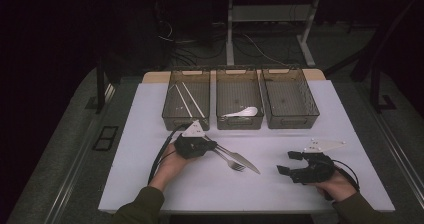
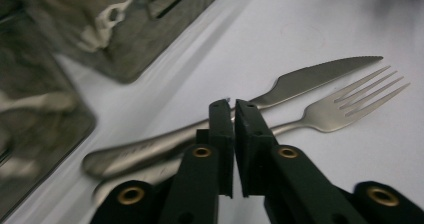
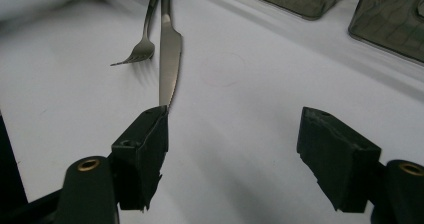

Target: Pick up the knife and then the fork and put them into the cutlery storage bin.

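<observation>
On the white counter (image 1: 310,109), near its middle, my left gripper (image 1: 212,145) sits at the handles of a table knife (image 1: 246,161) and a fork (image 1: 231,162), which lie side by side just in front of the three dark mesh bins. From the high view I read the layout: the left bin (image 1: 167,101) holds a pair of pale chopsticks (image 1: 189,99), the middle bin (image 1: 239,122) a white soup spoon (image 1: 242,112), and the right bin (image 1: 291,120) looks bare, while my right gripper (image 1: 289,163) rests low on the counter well apart from the cutlery. My left gripper view adds what the overhead misses: the jaws are pressed almost together, a thin slit between them, directly above the crossing handles, though I cannot tell whether they pinch either one; the knife's serrated edge and the fork's four tines are sharp here, the bins only a blur. My right gripper view shows its jaws spread wide over bare counter, the knife tip pointing toward the near jaw, fork beside it. No brand, label or writing is readable on anything.
</observation>
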Tool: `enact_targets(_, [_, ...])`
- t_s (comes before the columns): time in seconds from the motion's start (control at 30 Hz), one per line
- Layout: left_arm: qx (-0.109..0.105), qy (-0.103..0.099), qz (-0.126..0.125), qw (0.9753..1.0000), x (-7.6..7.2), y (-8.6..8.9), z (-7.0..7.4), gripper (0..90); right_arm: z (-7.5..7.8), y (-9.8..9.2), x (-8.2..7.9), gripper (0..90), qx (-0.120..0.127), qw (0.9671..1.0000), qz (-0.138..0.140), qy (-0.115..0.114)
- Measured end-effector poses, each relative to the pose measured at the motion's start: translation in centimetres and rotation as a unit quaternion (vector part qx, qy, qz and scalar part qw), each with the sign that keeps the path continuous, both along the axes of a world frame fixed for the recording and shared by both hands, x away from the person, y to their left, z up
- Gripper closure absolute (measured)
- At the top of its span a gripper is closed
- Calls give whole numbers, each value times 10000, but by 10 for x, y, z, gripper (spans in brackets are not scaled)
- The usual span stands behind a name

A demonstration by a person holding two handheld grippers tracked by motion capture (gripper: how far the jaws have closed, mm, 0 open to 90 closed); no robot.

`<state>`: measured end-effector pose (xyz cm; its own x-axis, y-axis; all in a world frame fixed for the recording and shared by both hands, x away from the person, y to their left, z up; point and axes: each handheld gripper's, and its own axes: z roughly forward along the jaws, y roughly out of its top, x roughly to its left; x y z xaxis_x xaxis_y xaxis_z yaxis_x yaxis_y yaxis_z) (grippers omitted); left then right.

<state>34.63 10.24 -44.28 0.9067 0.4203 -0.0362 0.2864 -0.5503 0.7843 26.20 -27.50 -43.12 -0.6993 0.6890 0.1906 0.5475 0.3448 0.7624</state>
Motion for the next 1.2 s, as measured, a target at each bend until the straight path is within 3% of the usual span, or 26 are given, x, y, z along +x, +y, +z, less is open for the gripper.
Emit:
enact_targets(0.17, [59,53,-219,9997,3,-10,-4,887,0,0,0,286,-26,10000,-6,-6])
enact_targets(0.33, [174,74,-262,9995,5,-12,-10,888,0,0,0,286,-22,10000,-7,-16])
enact_targets(0.87, [436,89,-515,9977,2,-13,-6,891,0,1,0,286,-6,10000,10,-33])
enact_targets(1.2, [454,391,-671,9959,-5,-3,-4,890,0,1,0,286,-11,10000,25,-38])
